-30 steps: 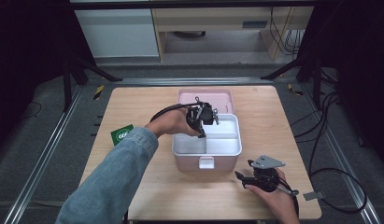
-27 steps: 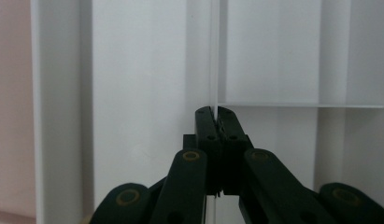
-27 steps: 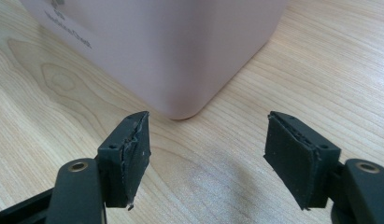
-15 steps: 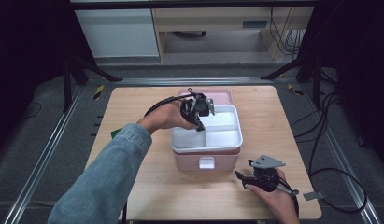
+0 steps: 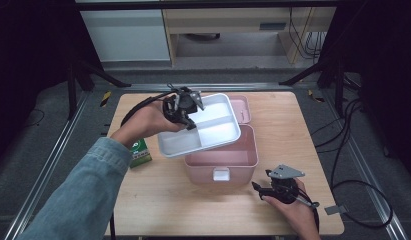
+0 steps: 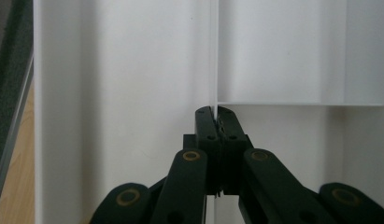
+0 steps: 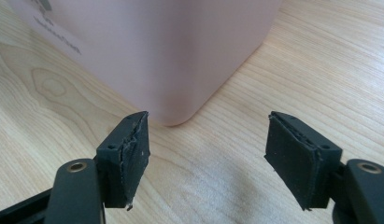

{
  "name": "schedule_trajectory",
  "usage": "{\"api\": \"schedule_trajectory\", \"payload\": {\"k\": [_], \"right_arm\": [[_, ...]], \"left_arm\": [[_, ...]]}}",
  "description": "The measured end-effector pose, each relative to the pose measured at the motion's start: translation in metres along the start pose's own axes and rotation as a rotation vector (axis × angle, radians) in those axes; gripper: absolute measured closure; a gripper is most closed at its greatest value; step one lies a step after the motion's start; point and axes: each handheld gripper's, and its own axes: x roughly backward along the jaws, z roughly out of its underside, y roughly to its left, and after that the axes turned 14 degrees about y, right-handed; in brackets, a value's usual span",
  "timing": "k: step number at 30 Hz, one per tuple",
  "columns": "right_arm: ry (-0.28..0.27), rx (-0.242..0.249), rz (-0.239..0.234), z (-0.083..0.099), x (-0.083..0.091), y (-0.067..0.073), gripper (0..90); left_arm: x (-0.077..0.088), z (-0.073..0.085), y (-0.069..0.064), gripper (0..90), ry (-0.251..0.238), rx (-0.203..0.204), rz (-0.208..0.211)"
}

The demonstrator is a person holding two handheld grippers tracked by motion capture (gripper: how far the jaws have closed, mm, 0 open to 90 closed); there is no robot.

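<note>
My left gripper (image 5: 189, 120) is shut on the thin divider wall (image 6: 214, 56) of a white divided tray (image 5: 208, 131), which hangs tilted above the pink box (image 5: 228, 161). In the left gripper view the jaws (image 6: 214, 117) pinch that wall, with the white tray (image 6: 133, 93) all around. The right gripper (image 5: 258, 188) rests on the table by the box's front right corner. Its jaws (image 7: 206, 149) stand open with nothing between them, and the pink box corner (image 7: 171, 46) is just ahead.
A pink lid (image 5: 245, 107) lies behind the box. A small green carton (image 5: 139, 153) sits on the wooden table (image 5: 303, 150) at the left, under the left forearm. Black cables trail off the table's right side.
The left gripper has lifted the white tray up out of the pink box and toward the left, tilting it. The right gripper has stayed where it was.
</note>
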Motion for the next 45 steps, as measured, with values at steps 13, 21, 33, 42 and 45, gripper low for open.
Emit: {"api": "schedule_trajectory", "payload": {"k": [13, 21, 33, 42, 45], "right_arm": [[0.001, -0.002, -0.002, -0.005, -0.005, -0.003, 30.2], [0.006, -0.019, 0.007, -0.004, -0.005, -0.006, 30.2], [0.011, -0.024, 0.008, -0.003, -0.006, -0.007, 30.1], [0.011, -0.027, 0.01, -0.003, -0.005, -0.008, 30.1], [0.013, -0.022, 0.01, -0.003, -0.005, -0.008, 30.0]], "left_arm": [[0.017, 0.082, -0.015, 89.3, 0.022, 0.158, -0.049], [-0.003, 0.139, -0.043, 89.3, 0.053, 0.233, -0.052], [-0.067, 0.175, -0.081, 89.3, 0.067, 0.294, 0.013], [-0.106, 0.175, -0.097, 89.3, 0.091, 0.292, 0.061], [-0.113, 0.174, -0.097, 89.2, 0.106, 0.293, 0.067]]}}
